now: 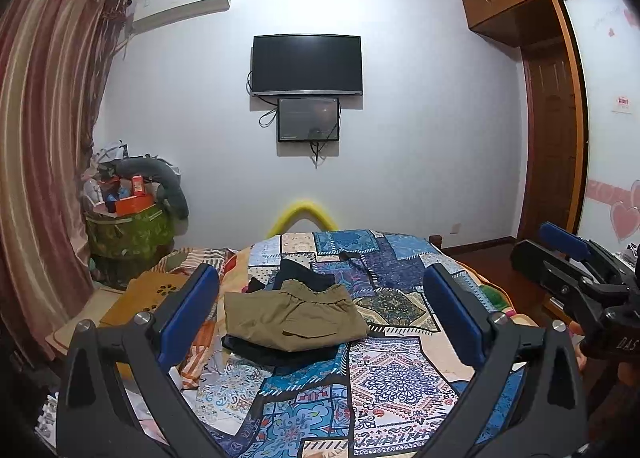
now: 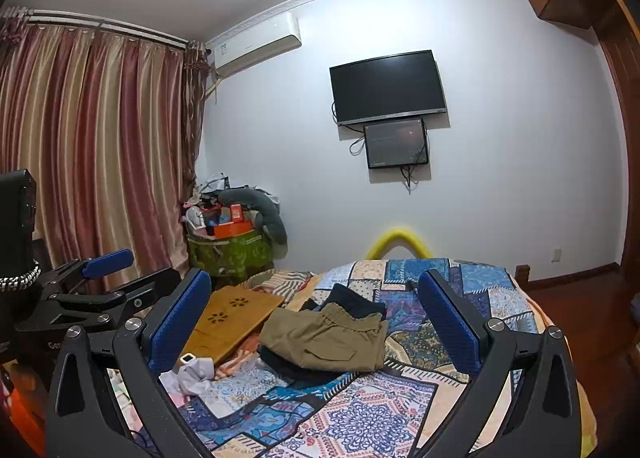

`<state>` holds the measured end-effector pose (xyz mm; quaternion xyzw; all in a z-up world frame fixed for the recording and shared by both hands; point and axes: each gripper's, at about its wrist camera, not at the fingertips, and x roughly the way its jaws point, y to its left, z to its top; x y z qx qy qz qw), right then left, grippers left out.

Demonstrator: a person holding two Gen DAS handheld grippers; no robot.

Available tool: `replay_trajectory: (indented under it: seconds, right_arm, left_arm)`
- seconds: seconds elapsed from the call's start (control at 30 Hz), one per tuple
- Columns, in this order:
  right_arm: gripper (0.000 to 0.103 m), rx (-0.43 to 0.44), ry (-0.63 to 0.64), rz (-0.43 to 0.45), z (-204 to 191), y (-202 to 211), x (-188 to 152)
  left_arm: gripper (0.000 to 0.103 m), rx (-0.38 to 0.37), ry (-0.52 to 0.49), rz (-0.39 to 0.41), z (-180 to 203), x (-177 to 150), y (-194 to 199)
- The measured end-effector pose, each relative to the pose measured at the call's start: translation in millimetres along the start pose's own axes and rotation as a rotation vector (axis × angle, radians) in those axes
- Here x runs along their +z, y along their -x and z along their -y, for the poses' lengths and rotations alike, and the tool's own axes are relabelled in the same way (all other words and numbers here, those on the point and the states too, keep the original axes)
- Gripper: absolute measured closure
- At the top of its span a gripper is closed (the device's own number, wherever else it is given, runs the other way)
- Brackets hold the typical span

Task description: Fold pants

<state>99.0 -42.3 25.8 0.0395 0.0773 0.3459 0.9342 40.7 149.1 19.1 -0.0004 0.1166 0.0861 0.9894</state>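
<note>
Both tongs, left tongs and right tongs, hang wide open and empty above the bed; khaki pants sit folded on dark clothes.

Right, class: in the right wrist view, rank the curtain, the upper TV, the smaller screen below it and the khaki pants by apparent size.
1. Curtain
2. Upper TV and khaki pants: look similar, and the pants lie nearer the camera, so unranked
3. Smaller screen

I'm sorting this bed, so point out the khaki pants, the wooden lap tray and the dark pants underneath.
khaki pants (image 1: 292,318), left wrist view, middle of folded cloth.
wooden lap tray (image 2: 236,318), right wrist view, top board.
dark pants (image 2: 354,302), right wrist view, part behind the waistband.
</note>
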Motion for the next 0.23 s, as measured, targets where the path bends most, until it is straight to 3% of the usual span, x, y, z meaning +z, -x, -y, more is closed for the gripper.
replay_trajectory:
  seconds: [0.23]
  right_arm:
    - [0.0,-0.009,-0.007,-0.008,3.7,-2.2,-2.1]
  left_arm:
    - [0.0,-0.008,-0.007,-0.007,2.6,-1.2,-4.0]
